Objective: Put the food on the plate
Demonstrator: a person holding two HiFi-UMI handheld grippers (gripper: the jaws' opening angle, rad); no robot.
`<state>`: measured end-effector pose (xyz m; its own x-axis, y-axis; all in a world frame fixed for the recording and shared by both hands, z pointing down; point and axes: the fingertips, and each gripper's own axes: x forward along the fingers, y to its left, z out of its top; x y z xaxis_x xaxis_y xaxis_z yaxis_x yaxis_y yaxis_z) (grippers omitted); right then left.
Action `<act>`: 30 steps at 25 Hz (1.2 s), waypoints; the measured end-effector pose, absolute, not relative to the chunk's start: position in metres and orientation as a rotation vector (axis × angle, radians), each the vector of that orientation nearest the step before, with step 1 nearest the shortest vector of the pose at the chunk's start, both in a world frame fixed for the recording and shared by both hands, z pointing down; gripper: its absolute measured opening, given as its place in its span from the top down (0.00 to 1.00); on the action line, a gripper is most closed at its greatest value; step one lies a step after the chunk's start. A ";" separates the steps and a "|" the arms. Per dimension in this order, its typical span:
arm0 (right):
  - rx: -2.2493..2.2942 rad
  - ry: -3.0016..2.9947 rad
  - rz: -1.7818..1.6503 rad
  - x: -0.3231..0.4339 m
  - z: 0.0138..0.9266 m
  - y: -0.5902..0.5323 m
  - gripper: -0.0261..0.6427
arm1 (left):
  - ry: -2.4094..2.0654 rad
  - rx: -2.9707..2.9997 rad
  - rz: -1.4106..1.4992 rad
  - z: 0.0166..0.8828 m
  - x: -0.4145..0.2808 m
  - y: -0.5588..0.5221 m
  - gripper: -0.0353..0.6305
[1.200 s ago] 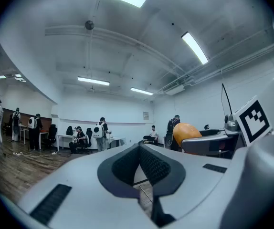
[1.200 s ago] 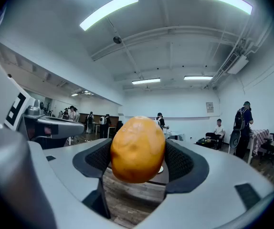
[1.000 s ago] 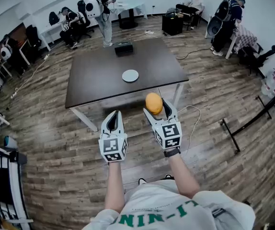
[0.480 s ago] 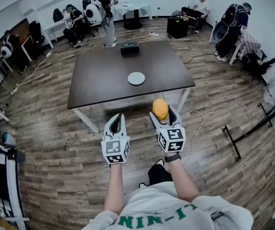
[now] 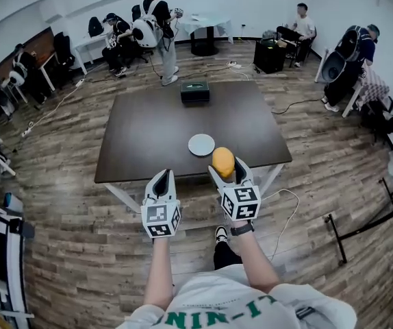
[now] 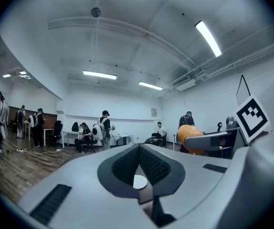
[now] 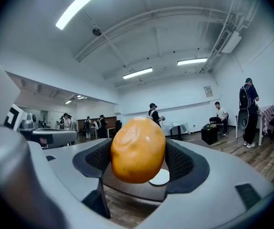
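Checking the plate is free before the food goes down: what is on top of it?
Nothing shows on the white plate in the head view. In the right gripper view the orange food hides part of it.

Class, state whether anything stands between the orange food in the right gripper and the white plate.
Nothing visible does. The right gripper holds the food at the table's near edge; the plate lies just beyond, the black box farther back.

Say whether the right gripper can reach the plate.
Probably yes: the right gripper, shut on the food, is at the table edge, and nothing lies between it and the plate.
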<state>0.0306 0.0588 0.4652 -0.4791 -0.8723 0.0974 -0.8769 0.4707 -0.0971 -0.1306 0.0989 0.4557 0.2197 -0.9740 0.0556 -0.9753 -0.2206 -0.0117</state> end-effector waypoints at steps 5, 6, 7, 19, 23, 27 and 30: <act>1.538 -2.691 0.192 0.048 0.443 -0.044 0.43 | -1.976 2.405 0.031 0.435 -0.113 -0.001 0.93; 1.524 -2.696 0.205 0.051 0.443 -0.064 0.43 | -1.977 2.401 0.031 0.434 -0.108 -0.020 0.93; 1.505 -2.700 0.218 0.052 0.444 -0.082 0.43 | -1.976 2.395 0.028 0.434 -0.103 -0.039 0.93; 1.356 -2.710 0.311 0.044 0.482 -0.211 0.43 | -1.956 2.352 0.094 0.464 -0.077 -0.174 0.93; 1.318 -2.690 0.335 0.029 0.497 -0.248 0.43 | -1.938 2.345 0.123 0.476 -0.089 -0.211 0.93; 1.342 -2.678 0.341 0.015 0.497 -0.285 0.43 | -1.899 2.362 0.121 0.481 -0.104 -0.254 0.93; 1.341 -2.665 0.329 -0.001 0.501 -0.317 0.43 | -1.865 2.395 0.125 0.484 -0.113 -0.288 0.93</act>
<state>-0.0014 -0.3173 0.5009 -0.5927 -0.7743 0.2218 -0.8050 0.5786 -0.1315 -0.1125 -0.2884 0.4837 0.2448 -0.9611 0.1283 -0.9696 -0.2427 0.0314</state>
